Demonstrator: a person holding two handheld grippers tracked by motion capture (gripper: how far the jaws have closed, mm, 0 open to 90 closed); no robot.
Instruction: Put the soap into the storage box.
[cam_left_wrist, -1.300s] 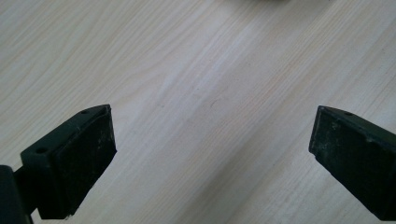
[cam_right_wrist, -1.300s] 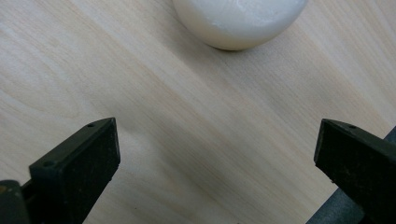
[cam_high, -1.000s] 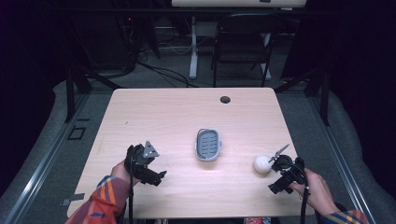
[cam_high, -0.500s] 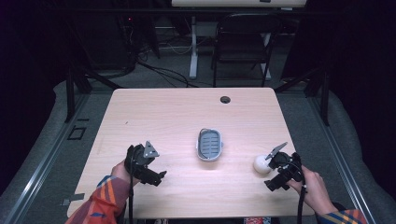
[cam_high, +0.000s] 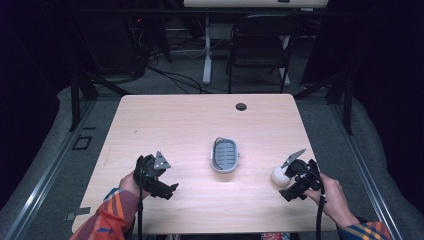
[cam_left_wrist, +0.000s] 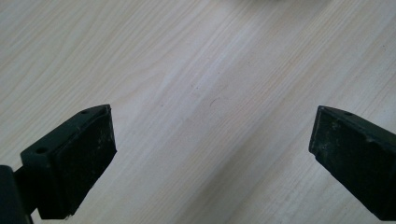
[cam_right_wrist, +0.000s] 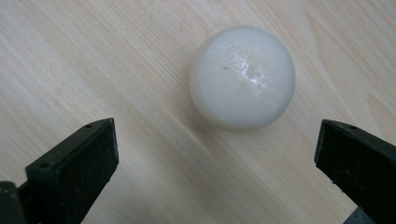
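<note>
White round soap (cam_right_wrist: 242, 77), axisless, before open right claw (cam_right_wrist: 215, 163)

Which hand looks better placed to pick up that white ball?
The right. Its tool is open with the white ball just ahead of it, while the left tool faces bare table.

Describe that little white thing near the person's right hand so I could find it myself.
Start at the pale wooden table and find the grey oval dish in its middle. Go toward the person's right hand, where the right tongs stand open over a white round lump lying on the bare wood. It is the one smooth, glossy, domed white thing there.
</note>
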